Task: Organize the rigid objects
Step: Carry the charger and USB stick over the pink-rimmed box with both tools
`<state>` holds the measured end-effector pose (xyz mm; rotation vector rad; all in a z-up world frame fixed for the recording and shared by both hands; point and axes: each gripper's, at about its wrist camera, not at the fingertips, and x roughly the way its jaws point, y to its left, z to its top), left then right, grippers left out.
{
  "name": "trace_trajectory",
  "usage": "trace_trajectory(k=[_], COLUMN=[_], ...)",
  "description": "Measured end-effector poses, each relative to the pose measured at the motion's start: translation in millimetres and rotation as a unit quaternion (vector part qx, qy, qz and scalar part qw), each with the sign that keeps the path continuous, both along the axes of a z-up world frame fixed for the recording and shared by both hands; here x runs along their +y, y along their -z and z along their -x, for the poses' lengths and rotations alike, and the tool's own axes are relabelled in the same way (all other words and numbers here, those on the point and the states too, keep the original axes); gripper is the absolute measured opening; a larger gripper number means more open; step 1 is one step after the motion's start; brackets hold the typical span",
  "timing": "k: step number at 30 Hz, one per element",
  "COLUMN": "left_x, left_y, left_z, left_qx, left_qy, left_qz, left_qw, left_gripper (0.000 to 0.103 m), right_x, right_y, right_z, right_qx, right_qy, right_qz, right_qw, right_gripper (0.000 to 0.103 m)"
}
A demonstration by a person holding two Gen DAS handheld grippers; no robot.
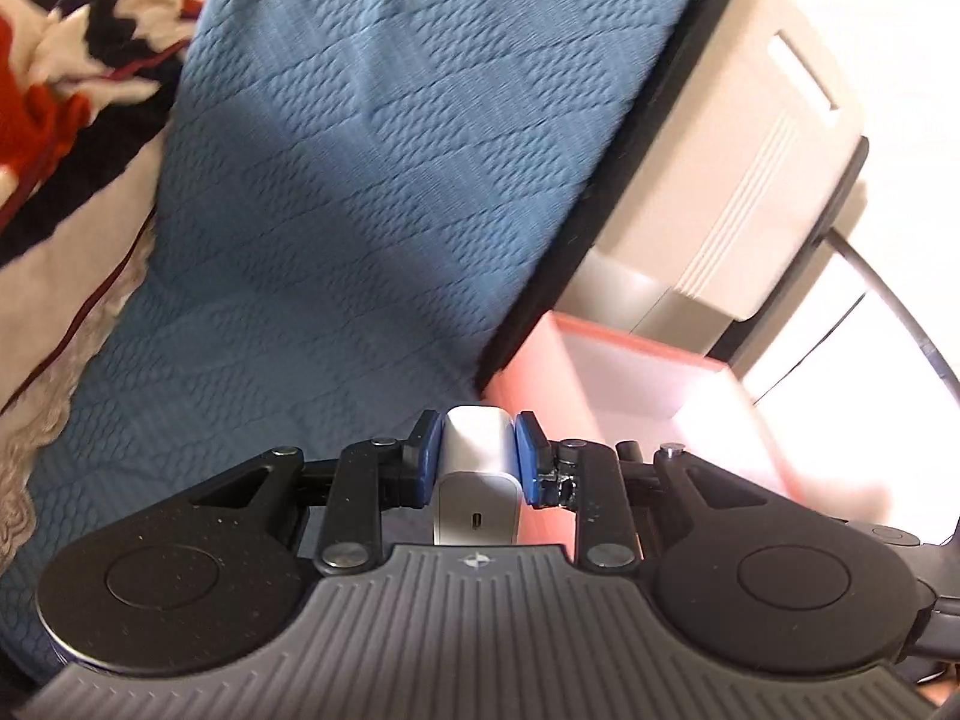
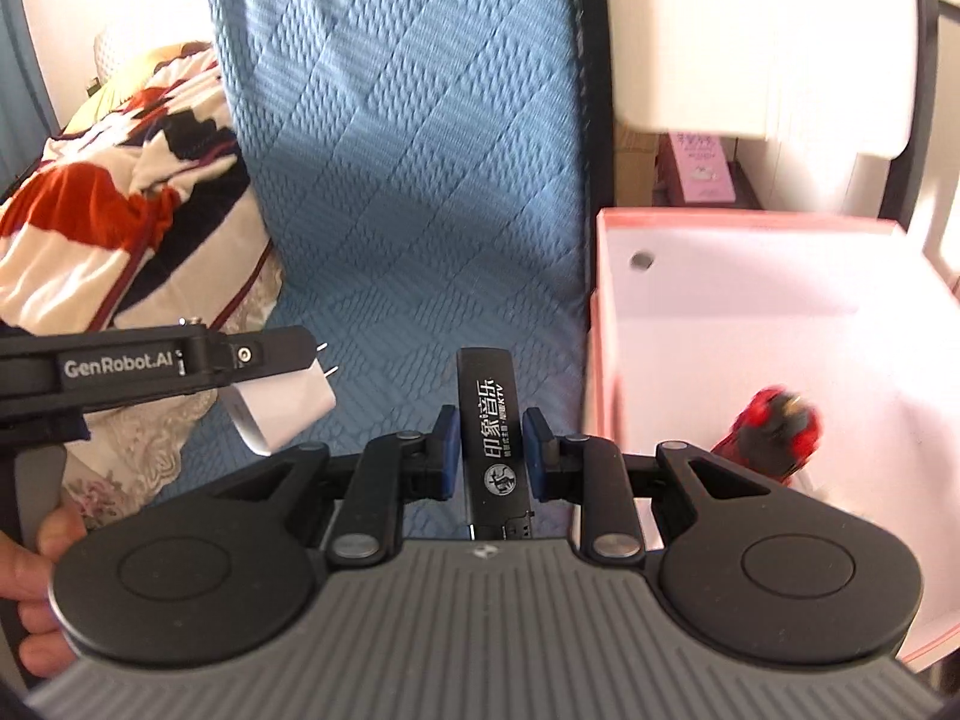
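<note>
**Blanket** (image 2: 120,228) — patterned red, white and black, bunched at far left; not part of the sort.

**Left gripper** (image 1: 478,456) — blue pads (image 1: 427,462) clamped on the charger's two flat sides. In the right-wrist view it enters from the left edge, a hand (image 2: 36,588) on its grip, well short of the box.

**Charger** (image 1: 478,468) — white block, held clear of the bed. Port end faces back toward the left camera; its two prongs, seen from the right wrist, point away from the gripper, forward and a little up. The box lies ahead and to the right of it.

**Bed cover** (image 2: 408,180) — blue, quilted; bare where it shows beneath both grippers.

**Right gripper** (image 2: 492,450) — pads closed on the lighter's narrow sides, about midway along its body.

**Lighter** (image 2: 489,438) — black, slim, printed in white. Long axis runs straight along the fingers, one end jutting beyond the tips, the other back toward the camera. Held over the cover, just left of the box wall.

**Box** (image 2: 606,312) — pink-walled, white inside, open-topped, set hard against the bed's right edge. Holds a red object (image 2: 774,432), blurred, near its front.

**Judgement** — the right gripper is the nearer to the box; a short move rightward over the wall would likely bring the lighter above the opening. The charger has farther to travel, and would do well to land clear of the red object.
</note>
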<state>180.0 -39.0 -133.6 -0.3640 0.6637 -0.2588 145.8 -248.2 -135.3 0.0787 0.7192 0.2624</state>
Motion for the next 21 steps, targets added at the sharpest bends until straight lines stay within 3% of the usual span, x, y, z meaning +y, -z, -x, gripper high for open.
trace_trajectory(k=[12, 21], left_x=[-54, -113], left_y=[-59, -62], left_z=[-3, -6], left_qx=[-0.018, -0.012], left_qy=[0.017, 0.044], left_qz=[0.023, 0.031], left_qw=[0.9994, 0.9985], left_gripper=[0.031, 0.031], right_x=[-54, -110], right_y=[-68, -73], right_z=[8, 15], right_qx=[-0.045, -0.039], right_qy=[0.026, 0.057], right_qz=[-0.009, -0.007], right_qw=[0.999, 0.998], right_gripper=[0.026, 0.026])
